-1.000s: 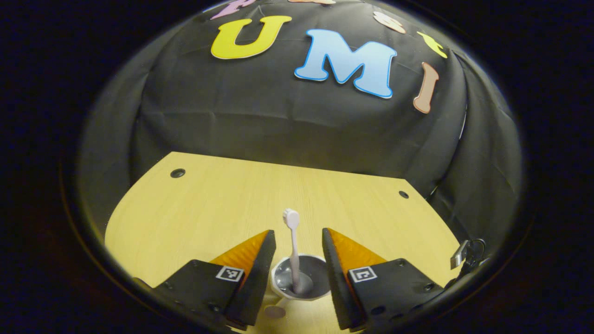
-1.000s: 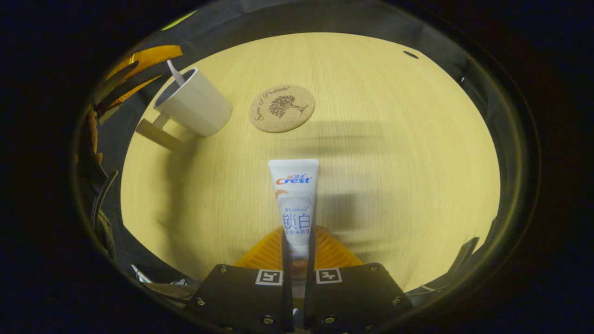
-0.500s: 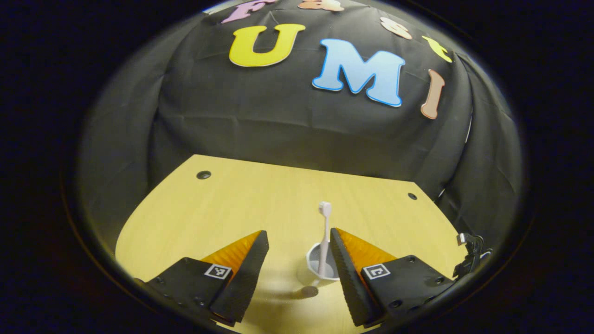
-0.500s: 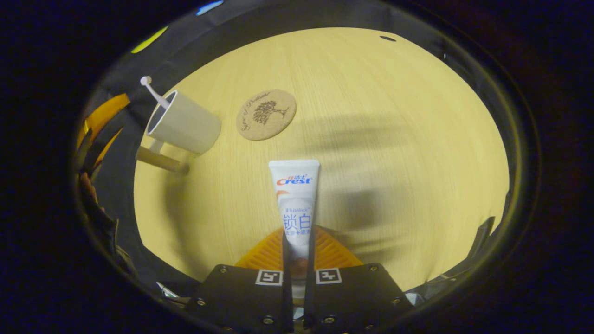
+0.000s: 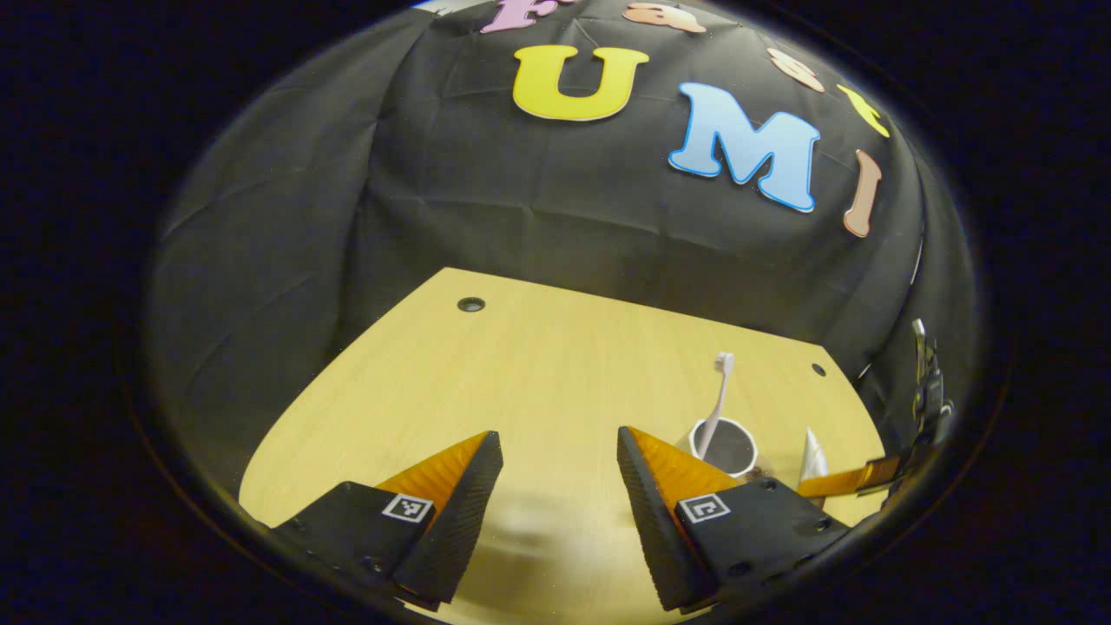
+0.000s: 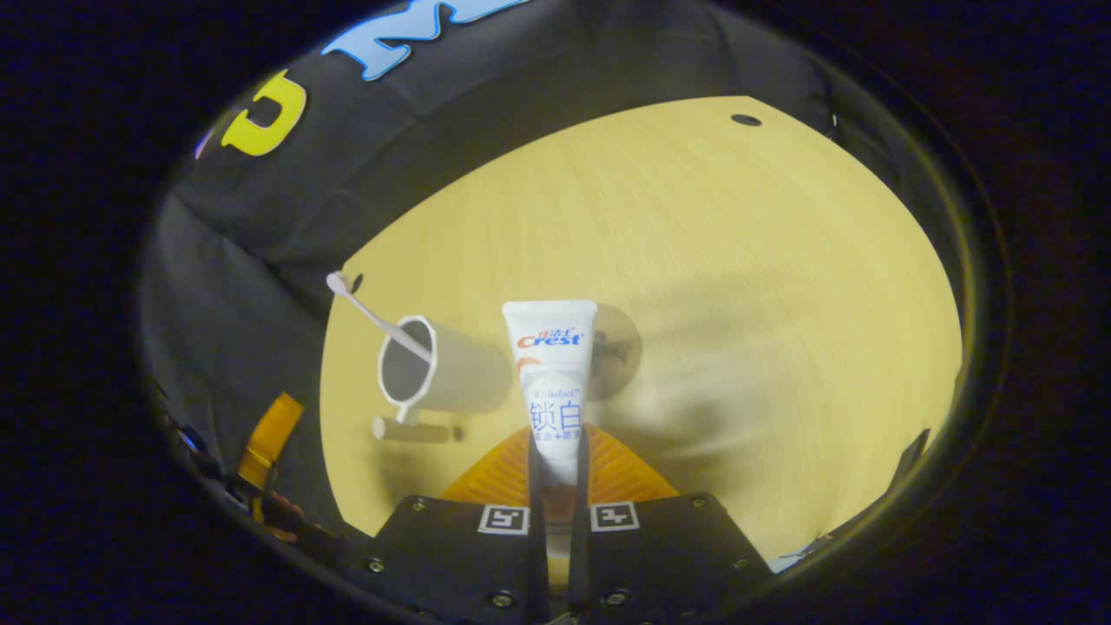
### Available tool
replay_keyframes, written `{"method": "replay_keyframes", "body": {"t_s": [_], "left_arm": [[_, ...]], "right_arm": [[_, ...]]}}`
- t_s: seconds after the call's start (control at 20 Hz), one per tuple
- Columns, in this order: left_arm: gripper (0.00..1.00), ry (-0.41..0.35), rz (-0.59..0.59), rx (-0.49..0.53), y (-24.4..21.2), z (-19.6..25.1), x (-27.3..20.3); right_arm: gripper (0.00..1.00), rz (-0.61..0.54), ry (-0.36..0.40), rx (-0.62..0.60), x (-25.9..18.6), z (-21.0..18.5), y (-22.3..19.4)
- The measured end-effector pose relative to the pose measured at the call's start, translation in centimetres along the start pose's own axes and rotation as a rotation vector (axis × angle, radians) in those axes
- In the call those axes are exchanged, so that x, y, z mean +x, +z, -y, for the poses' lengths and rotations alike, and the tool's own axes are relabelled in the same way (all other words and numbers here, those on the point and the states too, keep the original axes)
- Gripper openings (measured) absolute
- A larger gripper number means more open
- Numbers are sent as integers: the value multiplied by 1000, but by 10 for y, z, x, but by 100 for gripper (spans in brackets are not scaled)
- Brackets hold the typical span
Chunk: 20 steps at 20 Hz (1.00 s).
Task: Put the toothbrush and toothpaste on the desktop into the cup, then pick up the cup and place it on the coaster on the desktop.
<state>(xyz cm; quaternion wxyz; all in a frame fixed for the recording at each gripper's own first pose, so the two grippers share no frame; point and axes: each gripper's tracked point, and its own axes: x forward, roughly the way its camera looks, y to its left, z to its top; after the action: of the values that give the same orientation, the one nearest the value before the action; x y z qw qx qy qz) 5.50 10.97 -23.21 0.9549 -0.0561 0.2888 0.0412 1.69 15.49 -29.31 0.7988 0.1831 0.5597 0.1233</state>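
Toothpaste sits centre of the right gripper view, white tube standing up out of the right gripper, whose two fingers are pinched nearly together on the tube's lower end, wide flat end pointing up and away. Tube is held above the desktop, not lying on it. In the left gripper view a white tip of it pokes up at lower right, just right of the cup.

Cup, white with a handle, stands on the desktop centre-left of the right gripper view, just left of the tube; its handle points toward the bottom of the frame. Same cup in the left gripper view, lower right, partly behind the right-hand finger. Toothbrush is in the cup, handle down, head sticking out toward the upper left; in the left gripper view it stands nearly upright above the rim.

Coaster, round cork, lies flat on the desktop right behind the tube, mostly hidden and blurred.

Left gripper at bottom of its view, fingers spread wide, nothing between them, bare desktop in the gap. Cup is off to its right, apart from the fingers.
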Motion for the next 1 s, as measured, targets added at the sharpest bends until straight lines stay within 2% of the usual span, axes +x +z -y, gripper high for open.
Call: {"method": "replay_keyframes", "body": {"t_s": [0.2,0.4,0.5,0.75,0.8,0.85,1.0], "left_arm": [[88,65,-5,-6,-1,-45,-21],[88,123,-3,-23,2,-78,-38],[88,142,-6,-33,0,-90,-45],[88,176,-23,-41,-4,-105,-58],[88,182,-27,-42,-5,-107,-59],[88,188,-32,-44,-6,-110,-61],[88,196,-37,-44,-7,-111,-64]], "right_arm": [[11,81,77,24,5,-42,58],[11,152,129,38,14,-76,87],[11,200,154,27,18,-86,96],[11,301,157,-64,33,-98,104],[7,315,164,-82,34,-102,103],[11,329,163,-100,37,-104,103],[10,373,156,-181,41,-111,102]]}}
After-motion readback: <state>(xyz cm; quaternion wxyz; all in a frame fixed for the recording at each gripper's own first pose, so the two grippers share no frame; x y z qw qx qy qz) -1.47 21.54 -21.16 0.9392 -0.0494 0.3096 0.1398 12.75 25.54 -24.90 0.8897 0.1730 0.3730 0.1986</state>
